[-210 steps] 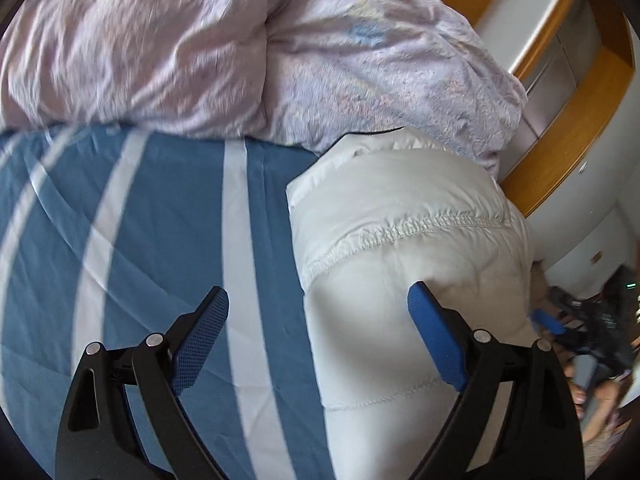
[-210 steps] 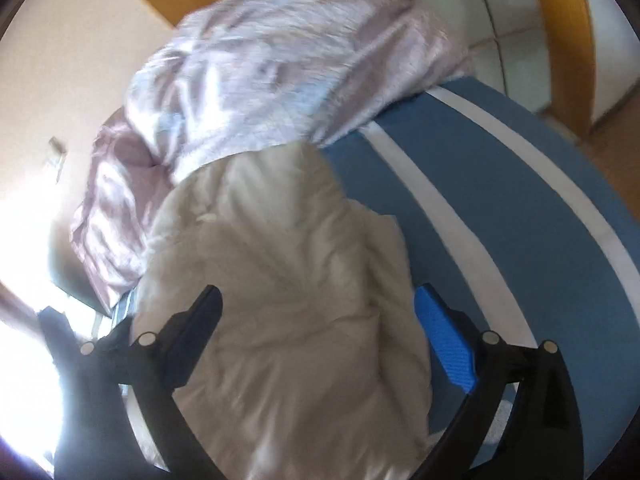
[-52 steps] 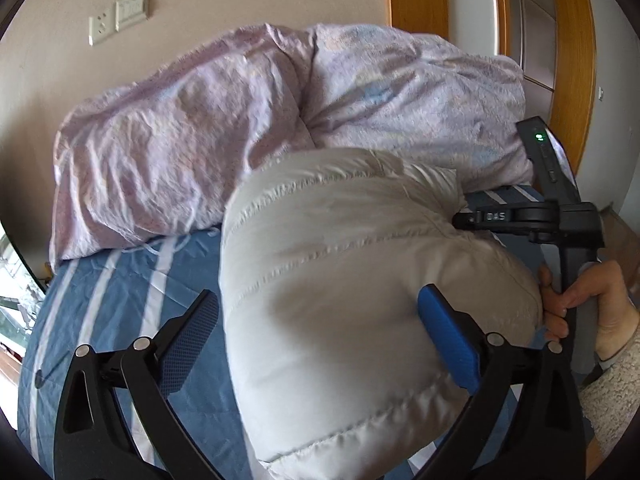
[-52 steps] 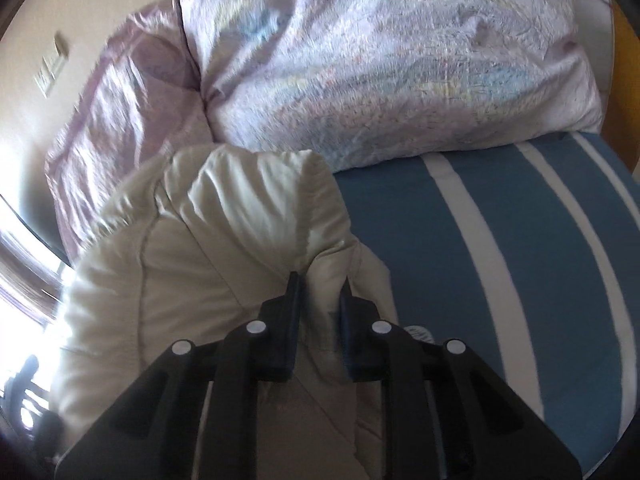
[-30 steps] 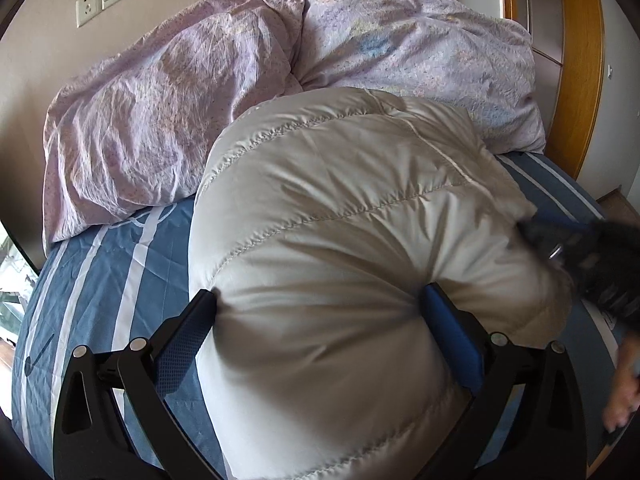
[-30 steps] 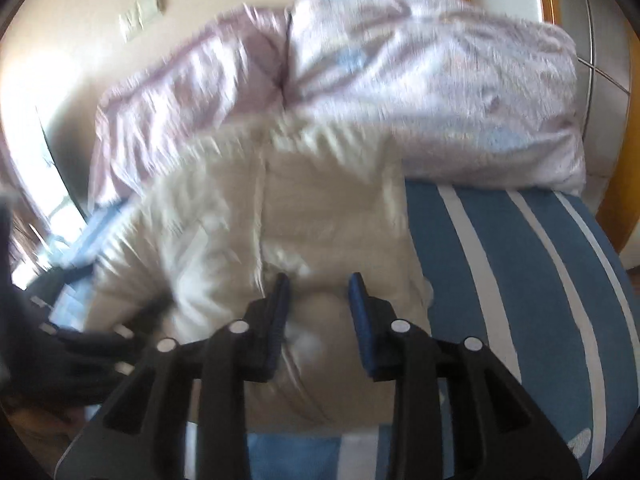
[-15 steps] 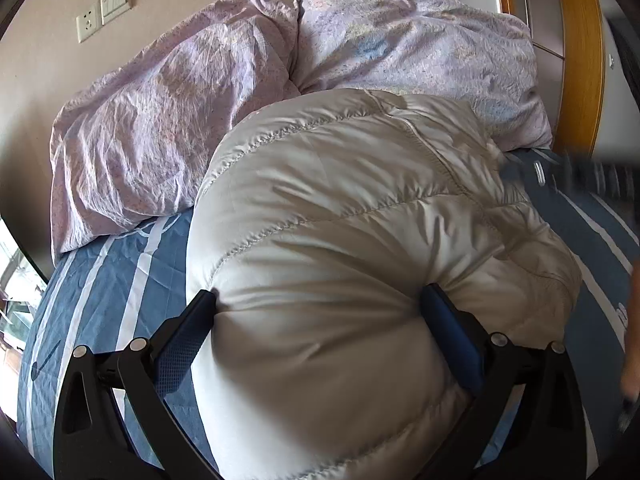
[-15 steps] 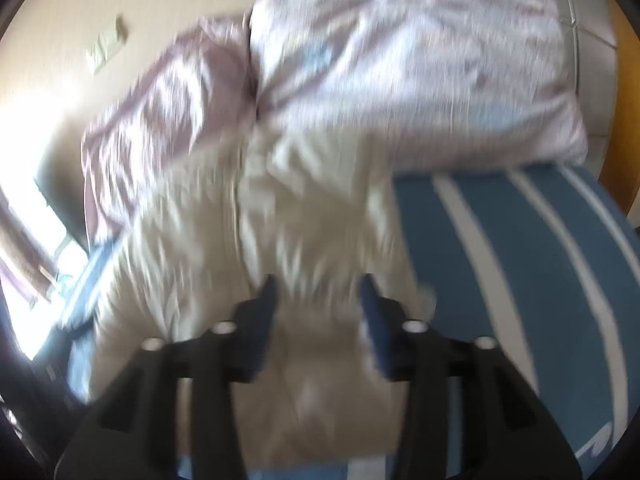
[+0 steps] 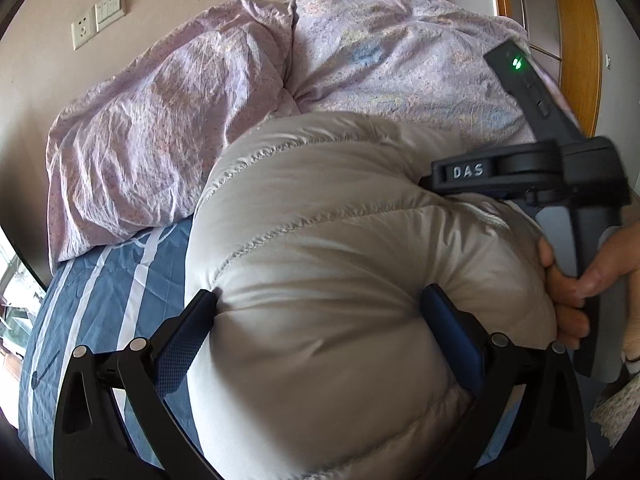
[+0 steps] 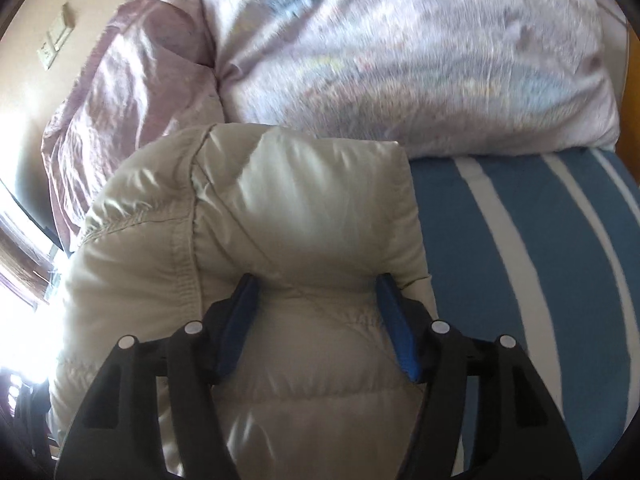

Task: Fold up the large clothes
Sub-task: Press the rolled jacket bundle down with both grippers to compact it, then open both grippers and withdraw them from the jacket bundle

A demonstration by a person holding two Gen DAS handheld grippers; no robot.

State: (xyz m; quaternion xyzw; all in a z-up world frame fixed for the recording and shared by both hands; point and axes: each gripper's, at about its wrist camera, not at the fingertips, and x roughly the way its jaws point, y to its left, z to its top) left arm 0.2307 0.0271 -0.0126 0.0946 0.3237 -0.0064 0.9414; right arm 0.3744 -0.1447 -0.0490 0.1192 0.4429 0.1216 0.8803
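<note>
On the blue striped bed sheet [image 9: 100, 280], against the lilac duvet [image 9: 168, 132], sits your puffy cream jacket [image 9: 340, 280]. Your left gripper [image 9: 320, 312] spreads wide, pads pressed into it. Your right gripper [image 10: 316, 320] is opening, jacket bulging between its fingers.

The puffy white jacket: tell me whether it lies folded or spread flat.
Folded. The jacket sits as a thick, rounded bundle on the striped bed sheet, doubled on itself, with no sleeves spread out.
</note>
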